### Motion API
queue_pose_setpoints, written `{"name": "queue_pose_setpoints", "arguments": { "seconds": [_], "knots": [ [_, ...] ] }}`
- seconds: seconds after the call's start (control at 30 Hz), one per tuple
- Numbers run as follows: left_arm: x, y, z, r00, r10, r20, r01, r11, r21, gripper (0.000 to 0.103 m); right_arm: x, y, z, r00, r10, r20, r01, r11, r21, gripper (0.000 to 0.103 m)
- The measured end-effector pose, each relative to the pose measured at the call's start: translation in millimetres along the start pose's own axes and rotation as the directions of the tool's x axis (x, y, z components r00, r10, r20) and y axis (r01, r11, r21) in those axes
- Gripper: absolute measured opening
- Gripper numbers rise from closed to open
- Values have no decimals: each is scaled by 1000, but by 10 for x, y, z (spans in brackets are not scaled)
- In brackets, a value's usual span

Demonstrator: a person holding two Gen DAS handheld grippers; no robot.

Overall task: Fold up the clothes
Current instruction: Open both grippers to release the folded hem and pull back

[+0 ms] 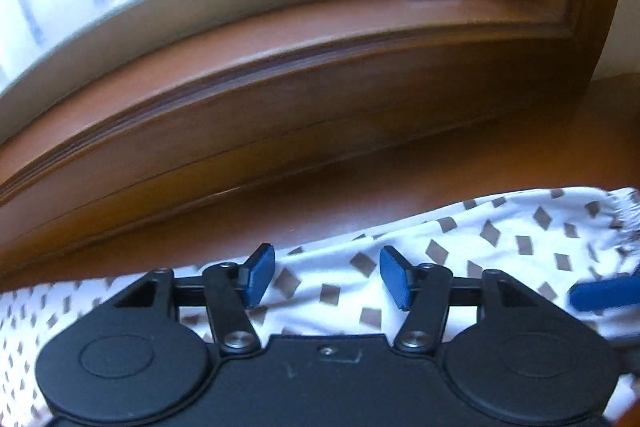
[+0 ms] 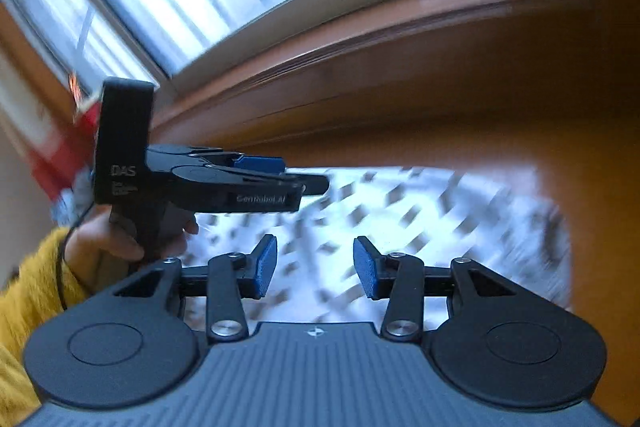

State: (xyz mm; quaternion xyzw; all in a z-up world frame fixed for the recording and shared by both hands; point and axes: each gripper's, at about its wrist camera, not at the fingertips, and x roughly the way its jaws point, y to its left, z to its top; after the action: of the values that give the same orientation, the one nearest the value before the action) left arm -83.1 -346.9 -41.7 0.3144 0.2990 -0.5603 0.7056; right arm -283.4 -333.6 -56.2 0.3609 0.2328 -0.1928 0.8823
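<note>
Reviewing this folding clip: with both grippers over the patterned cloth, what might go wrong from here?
1. Both the left gripper and the right gripper stand open with nothing pinched, so a closing grab may catch only one layer of the white patterned garment.
2. The two grippers sit close together; they might collide.
3. The garment lies near the window sill, leaving little room on that side.

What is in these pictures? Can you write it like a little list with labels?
garment: white cloth with grey diamond print, lying on the surface
surface: brown wooden top
behind: wooden window frame
left gripper: open, above the cloth, nothing pinched
right gripper: open, above the cloth, nothing pinched
person: hand in a yellow sleeve holding the left gripper
</note>
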Motion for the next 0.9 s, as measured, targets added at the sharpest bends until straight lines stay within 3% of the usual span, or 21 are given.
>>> {"name": "queue_pose_setpoints", "arguments": {
  "seconds": [0.13,0.27,0.3,0.37,0.47,0.67,0.8,0.9],
  "knots": [
    [-440,128,-279,998,53,23,-52,996,-68,69,170,221,-174,999,-12,-36,13,999,31,49],
    [-880,252,-676,985,172,4,-170,975,-142,72,279,495,-320,995,-25,-94,17,997,-80,49],
    [-961,292,-780,979,204,-8,-202,964,-171,73,278,557,-351,995,-26,-91,16,994,-105,49],
    [-1164,450,-1052,965,260,-36,-260,934,-244,76,267,657,-415,996,-14,-88,2,991,-136,60],
    [-1446,712,-1449,943,322,-79,-329,883,-334,77,247,809,-504,997,-6,-82,-8,985,-174,60],
    [-1804,1353,-2101,896,420,-143,-442,819,-365,78,363,1307,-665,999,-46,-10,39,937,-347,60],
    [-2071,1885,-2505,883,442,-155,-469,822,-324,78,627,1780,-703,998,-61,25,65,868,-491,60],
    [-2255,2290,-2788,882,451,-136,-471,846,-251,78,899,2147,-640,1000,-24,-3,18,817,-576,60]
  ]
}}
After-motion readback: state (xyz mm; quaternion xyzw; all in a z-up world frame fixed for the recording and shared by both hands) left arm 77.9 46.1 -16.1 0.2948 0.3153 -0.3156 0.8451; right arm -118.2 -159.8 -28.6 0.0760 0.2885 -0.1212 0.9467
